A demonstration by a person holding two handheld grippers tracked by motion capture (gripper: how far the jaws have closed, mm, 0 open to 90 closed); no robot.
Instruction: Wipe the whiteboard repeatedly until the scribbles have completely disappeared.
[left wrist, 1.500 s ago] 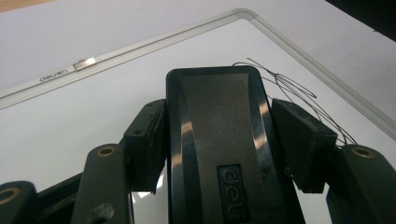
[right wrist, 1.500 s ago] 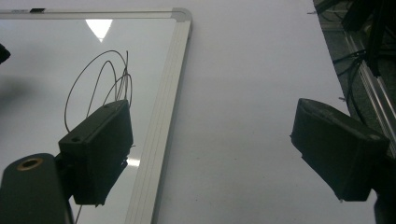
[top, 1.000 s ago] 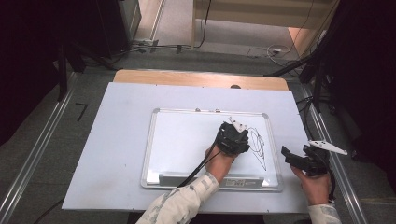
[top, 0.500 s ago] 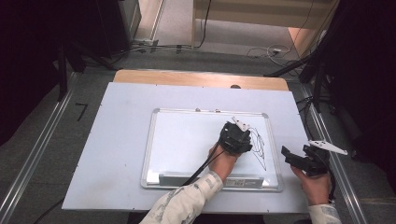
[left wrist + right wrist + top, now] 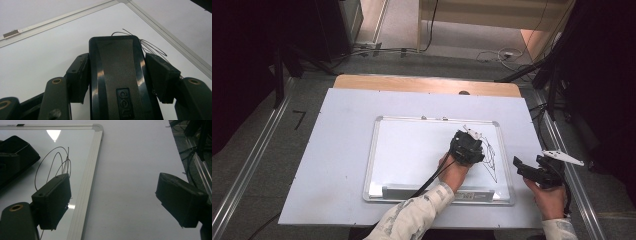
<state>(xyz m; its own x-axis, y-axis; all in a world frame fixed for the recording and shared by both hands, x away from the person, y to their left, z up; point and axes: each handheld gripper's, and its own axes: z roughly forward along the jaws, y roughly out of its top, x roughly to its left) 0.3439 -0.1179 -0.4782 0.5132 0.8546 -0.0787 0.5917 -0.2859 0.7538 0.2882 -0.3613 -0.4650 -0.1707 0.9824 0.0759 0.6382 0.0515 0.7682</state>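
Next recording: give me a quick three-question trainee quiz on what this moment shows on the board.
1. True or false: the left gripper is shut on a black eraser.
2. What lies on the whiteboard just beyond the eraser? A) thin black drawn lines B) a magnet C) a marker
3. Are the right gripper fingers open or shut, and over what?

Key
1. True.
2. A, the drawn lines.
3. Open, with nothing between them, over the board's right frame and the table.
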